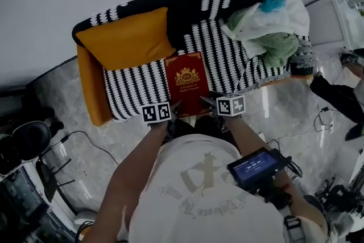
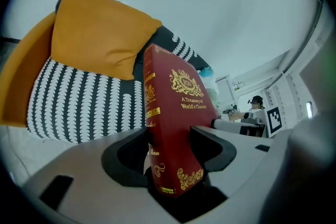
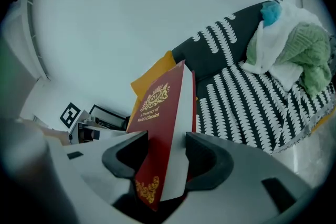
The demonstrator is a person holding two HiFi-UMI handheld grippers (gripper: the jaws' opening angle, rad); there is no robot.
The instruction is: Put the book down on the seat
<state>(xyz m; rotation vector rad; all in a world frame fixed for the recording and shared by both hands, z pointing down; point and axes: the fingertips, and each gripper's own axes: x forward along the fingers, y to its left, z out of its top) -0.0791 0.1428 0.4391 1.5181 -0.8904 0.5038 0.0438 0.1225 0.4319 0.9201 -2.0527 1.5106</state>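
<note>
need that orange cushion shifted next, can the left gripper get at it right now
Probably not yet: the left gripper is shut on the red book, as is the right gripper. The orange cushion lies close by on the seat, nothing between.

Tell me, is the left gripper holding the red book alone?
No: the left gripper and the right gripper both have their jaws shut on the near end of the red book.

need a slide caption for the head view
A red book held by the left gripper and right gripper at the striped seat, beside an orange cushion.
</note>
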